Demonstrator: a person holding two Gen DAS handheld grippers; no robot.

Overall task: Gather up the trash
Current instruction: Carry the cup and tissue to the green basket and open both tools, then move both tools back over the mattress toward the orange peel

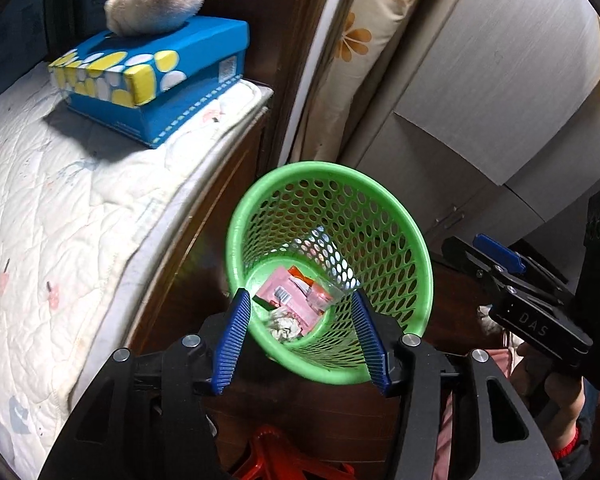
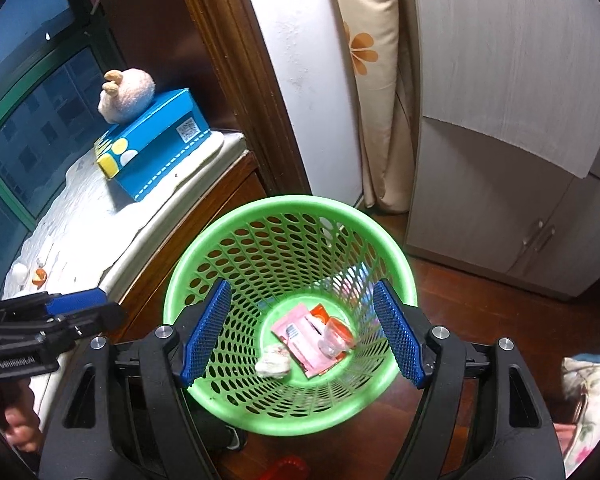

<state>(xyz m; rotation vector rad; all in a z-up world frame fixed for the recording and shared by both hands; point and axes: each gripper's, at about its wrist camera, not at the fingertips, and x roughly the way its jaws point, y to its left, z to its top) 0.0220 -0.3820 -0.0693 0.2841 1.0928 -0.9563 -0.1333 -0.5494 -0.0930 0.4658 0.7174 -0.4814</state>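
The green bin (image 2: 290, 312) stands on the wooden floor (image 2: 460, 280), its rim just beside the bed (image 1: 60, 220) at 9 o'clock, with the cupboard (image 2: 500, 160) at 2 o'clock. In its bottom lie a pink wrapper (image 2: 300, 336), a paper wad (image 2: 274, 364) and a clear cup (image 2: 332, 340). Left gripper (image 1: 300, 308) and right gripper (image 2: 302, 320) hover over it, jaws apart and empty. "DAS" marks the right gripper's body.

Directly ahead of the left gripper (image 1: 298, 312), a green perforated wastebasket (image 1: 380, 220) stands on the dark wood floor. Its blue-padded jaws stand apart with nothing between them, framing the basket's bottom, where a pink wrapper (image 1: 290, 296), an orange packet (image 1: 306, 278) and a crumpled tissue (image 1: 284, 326) lie. The right gripper (image 1: 500, 256) hangs just right of the basket. Far left, a blue tissue box (image 1: 160, 76) sits on a quilted mattress (image 1: 60, 208).
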